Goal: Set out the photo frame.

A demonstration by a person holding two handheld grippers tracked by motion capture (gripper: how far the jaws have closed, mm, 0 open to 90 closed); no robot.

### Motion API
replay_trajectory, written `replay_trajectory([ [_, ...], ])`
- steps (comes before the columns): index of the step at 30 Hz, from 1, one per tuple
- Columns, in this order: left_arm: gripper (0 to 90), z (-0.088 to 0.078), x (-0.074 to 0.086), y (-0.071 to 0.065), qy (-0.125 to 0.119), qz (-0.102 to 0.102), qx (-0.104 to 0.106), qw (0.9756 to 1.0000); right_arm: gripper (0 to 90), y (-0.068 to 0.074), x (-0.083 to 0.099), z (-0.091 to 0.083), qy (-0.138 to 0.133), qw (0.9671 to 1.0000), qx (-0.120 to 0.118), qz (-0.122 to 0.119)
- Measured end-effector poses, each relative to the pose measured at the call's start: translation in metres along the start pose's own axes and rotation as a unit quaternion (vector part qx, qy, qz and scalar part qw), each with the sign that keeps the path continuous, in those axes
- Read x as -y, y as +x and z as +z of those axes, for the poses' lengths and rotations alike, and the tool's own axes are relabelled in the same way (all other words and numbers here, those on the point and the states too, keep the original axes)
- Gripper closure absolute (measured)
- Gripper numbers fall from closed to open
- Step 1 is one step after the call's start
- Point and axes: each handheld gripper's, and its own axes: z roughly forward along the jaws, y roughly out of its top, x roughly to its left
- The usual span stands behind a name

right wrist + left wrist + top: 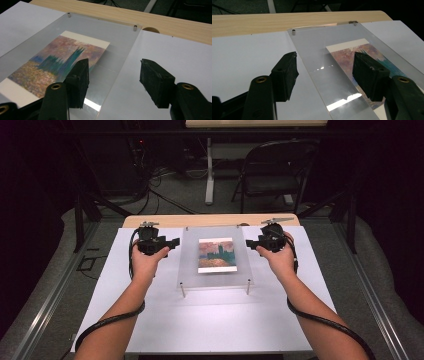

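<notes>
A: Item one, clear frame (216,257): flat at the middle of the white sheet (210,320), picture (215,255) sandwiched inside.

B: Your left gripper (172,242) and right gripper (249,244): jaws wide, holding nothing, one at each side edge, likely so you can lift it level.

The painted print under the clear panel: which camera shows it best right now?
The high view: the print shows whole and unblocked beneath the clear panel. The right gripper view shows most of it at a slant, a jaw covering its near corner. The left gripper view shows a strip, largely hidden behind a jaw.
</notes>
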Motion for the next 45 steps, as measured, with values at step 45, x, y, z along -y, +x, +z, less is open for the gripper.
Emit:
replay_trajectory([
  [45,37.3,0.092,0.024,0.017,0.061,-0.068,0.028,0.9955,38.5,-0.015,0.008,0.078,0.042,0.9959,-0.037,0.071],
])
